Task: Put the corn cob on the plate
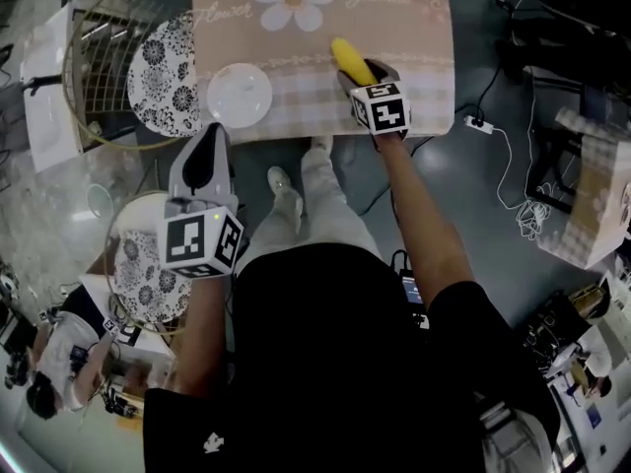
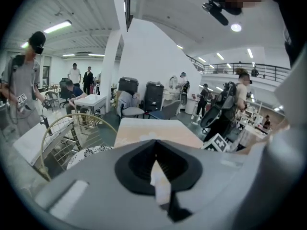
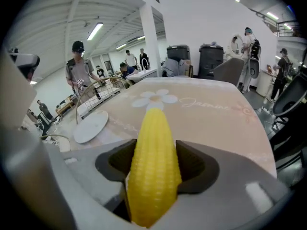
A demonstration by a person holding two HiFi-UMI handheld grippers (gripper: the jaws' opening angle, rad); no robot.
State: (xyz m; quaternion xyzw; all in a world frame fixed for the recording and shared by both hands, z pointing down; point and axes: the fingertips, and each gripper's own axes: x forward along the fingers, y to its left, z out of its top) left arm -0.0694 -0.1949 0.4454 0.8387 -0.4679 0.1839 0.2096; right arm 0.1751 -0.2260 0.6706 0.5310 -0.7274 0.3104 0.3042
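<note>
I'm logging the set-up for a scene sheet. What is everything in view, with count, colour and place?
corn cob: one, yellow, over the table's near edge, in the right tool
plate: one, plain white, on the table near its front left corner
table: one, beige cloth with a white flower print
patterned plates: two, black-and-white, one in the wire basket, one nearer the person at lower left
wire basket: one, gold, left of the table
cable: one, white, on the floor right of the table
bystanders: several, in the room behind
left tool: one, grey, shut, empty
right tool: one, grey, shut on the corn cob
</note>
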